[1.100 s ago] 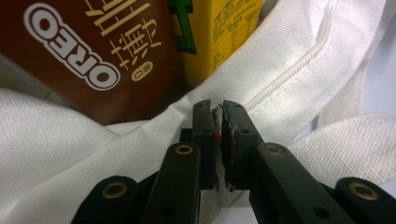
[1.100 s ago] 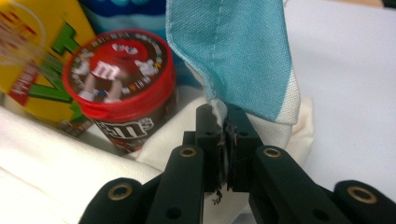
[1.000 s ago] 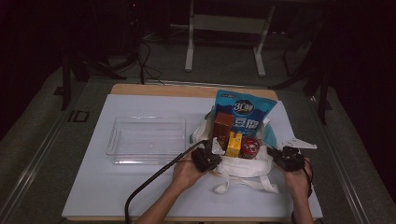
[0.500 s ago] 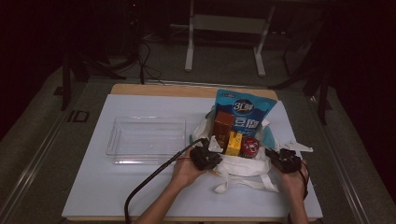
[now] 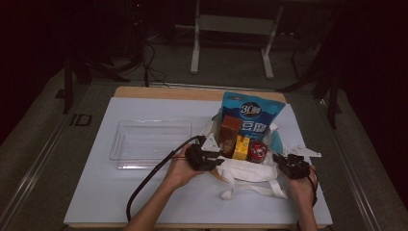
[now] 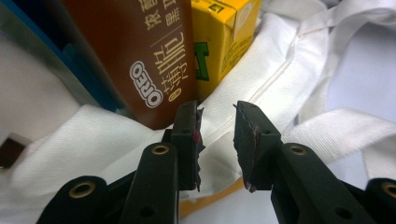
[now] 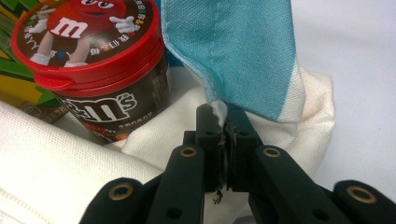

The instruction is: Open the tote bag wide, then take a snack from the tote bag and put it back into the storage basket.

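From my seat: brown Oreo carton above my left fingertips, top cropped, base behind white bag.

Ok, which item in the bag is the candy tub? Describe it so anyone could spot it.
Start at the white tote bag on the table's right half. Among the upright snacks, the candy tub stands rightmost, beside the yellow carton. It is the only round one: dark brown with a red lid.

right hand-held gripper moved inward, closer to bag
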Available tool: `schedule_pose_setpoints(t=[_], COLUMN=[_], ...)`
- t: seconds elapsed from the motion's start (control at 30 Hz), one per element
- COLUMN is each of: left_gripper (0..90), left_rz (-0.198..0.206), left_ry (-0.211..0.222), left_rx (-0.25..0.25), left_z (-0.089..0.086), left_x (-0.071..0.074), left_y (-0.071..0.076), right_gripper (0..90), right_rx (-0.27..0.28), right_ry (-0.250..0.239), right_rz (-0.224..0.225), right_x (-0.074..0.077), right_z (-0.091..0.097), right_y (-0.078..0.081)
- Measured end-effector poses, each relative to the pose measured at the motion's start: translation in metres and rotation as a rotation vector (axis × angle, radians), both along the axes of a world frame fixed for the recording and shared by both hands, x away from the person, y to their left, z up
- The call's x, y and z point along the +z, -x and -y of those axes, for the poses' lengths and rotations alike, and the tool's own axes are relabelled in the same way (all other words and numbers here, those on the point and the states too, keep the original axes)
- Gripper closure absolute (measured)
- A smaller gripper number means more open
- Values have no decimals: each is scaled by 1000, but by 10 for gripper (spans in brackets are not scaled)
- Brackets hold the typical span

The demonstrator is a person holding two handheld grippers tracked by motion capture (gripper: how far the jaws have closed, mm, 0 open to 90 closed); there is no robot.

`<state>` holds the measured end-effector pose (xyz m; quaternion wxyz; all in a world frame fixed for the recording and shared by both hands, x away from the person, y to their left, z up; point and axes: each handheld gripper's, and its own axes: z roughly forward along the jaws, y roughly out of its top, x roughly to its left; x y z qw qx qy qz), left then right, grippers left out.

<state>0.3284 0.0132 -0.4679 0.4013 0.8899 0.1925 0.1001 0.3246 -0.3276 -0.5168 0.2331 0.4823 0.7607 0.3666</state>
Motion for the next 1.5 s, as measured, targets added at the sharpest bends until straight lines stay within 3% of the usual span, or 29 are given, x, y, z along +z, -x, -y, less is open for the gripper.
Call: schedule_pose_setpoints(t=[0.23, 0.47, 0.63, 0.87, 1.03, 1.33, 1.4, 1.5], left_gripper=[667, 626, 591, 563, 634, 703, 700, 706], left_rz=[14, 10, 14, 49, 59, 53, 64, 60], left_ry=[30, 91, 107, 112, 122, 86, 57, 63], left_rx=[-30, -7, 6, 12, 7, -70, -53, -33], left_z=[-12, -25, -30, -33, -31, -16, -14, -17], left_x=[14, 24, 29, 44, 49, 48, 48, 48], left_y=[-3, -11, -17, -25, -29, -24, -23, -25], right_gripper=[861, 861, 861, 861, 861, 862, 861, 862], right_rx=[5, 9, 10, 15, 16, 14, 12, 13], right_ry=[11, 4, 5, 7, 7, 3, 2, 2], right_rz=[-2, -8, -8, -8, -7, -5, -5, -3], right_x=[0, 0, 0, -1, -2, -2, -2, -3], right_z=[-1, 0, 0, 1, 0, 0, 0, 0], right_y=[0, 0, 0, 0, 1, 1, 1, 2])
